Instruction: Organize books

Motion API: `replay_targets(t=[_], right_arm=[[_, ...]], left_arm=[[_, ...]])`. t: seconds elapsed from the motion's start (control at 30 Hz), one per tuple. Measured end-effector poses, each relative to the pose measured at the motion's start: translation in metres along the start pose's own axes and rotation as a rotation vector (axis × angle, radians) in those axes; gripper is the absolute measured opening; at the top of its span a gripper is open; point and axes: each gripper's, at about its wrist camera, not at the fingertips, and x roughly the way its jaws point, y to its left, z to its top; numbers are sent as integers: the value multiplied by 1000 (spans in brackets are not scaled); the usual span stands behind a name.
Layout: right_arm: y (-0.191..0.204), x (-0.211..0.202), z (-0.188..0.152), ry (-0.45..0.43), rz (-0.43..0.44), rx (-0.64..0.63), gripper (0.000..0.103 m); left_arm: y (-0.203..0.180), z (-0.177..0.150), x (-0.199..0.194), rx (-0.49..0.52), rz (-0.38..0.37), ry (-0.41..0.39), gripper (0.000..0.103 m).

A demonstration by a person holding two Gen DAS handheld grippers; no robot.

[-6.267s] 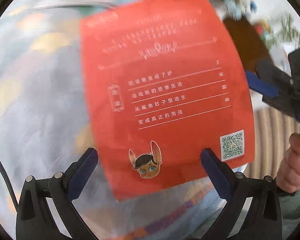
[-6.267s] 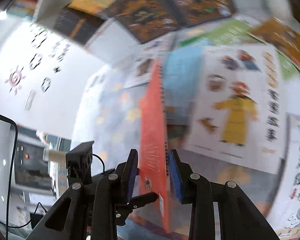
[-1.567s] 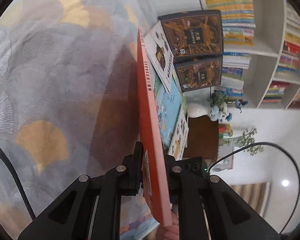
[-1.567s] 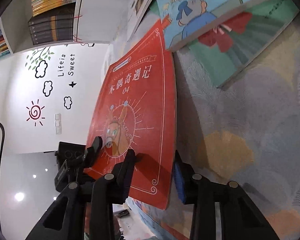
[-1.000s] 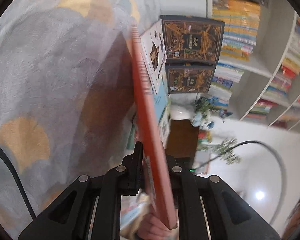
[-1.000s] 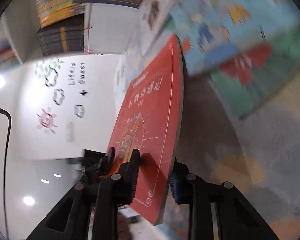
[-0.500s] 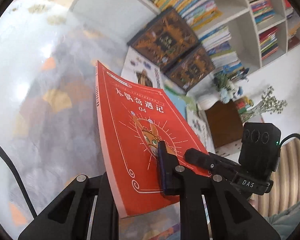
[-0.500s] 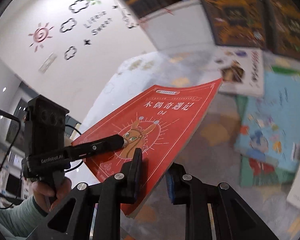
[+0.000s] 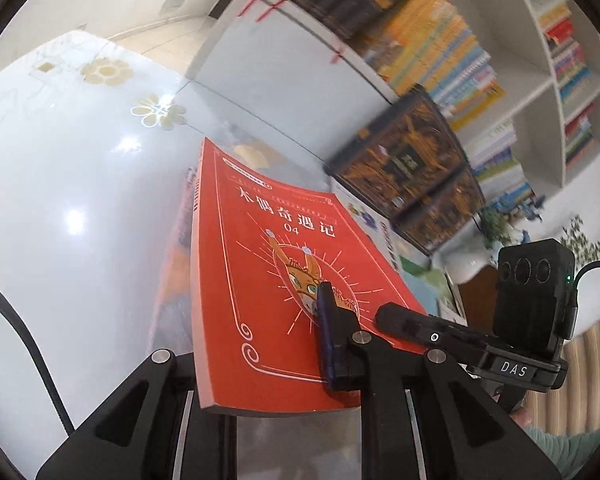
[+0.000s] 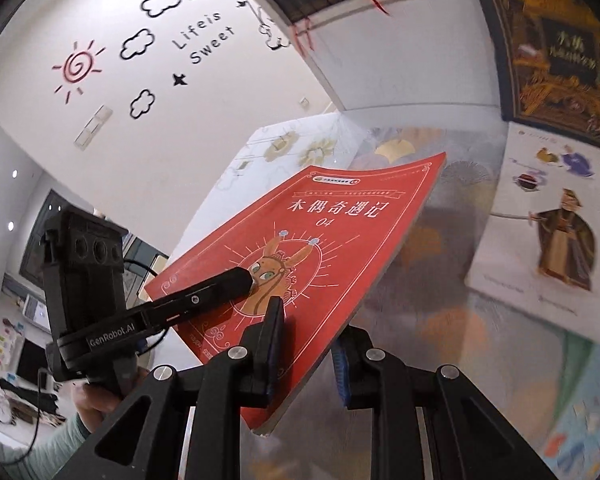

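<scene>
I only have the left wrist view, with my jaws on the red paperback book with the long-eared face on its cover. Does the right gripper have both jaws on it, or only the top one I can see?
Observer: Both. The right gripper clamps the red paperback book at its near edge, with one jaw on the cover and one underneath.
Operator: What lies on its right side?
Observer: A white picture book with a robed figure on its cover lies flat on the patterned cloth, apart from the red one.
Operator: Is anything holding my gripper in view?
Observer: Yes. A hand in a pale green sleeve grips the handle of the left gripper.
</scene>
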Motion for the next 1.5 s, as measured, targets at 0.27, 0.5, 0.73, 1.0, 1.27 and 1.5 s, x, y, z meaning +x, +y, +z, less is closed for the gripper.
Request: replay_targets(t=[0.27,0.5,0.73,1.0,1.27,1.5], right_arm=[[-35,40,8,61,39,156,22],[-47,49,-13,134,17,215,28],[-46,30,-29,127,22,230,28],[-90,-49,-59,7,-24,374,28],[-148,-120,-40,-178,-213,444,58],[-179,-108,-5,-142,-409,391,27]], left_arm=[[20,10,32,-48,74,69,25],[47,-11,21,-134,188,102,33],[56,-25,-14,-166,344,31,31],[-18,-10,0,85,322,58,31],[-98,13,131,167,66,220,62],[-105,16,199,206,174,321,41]])
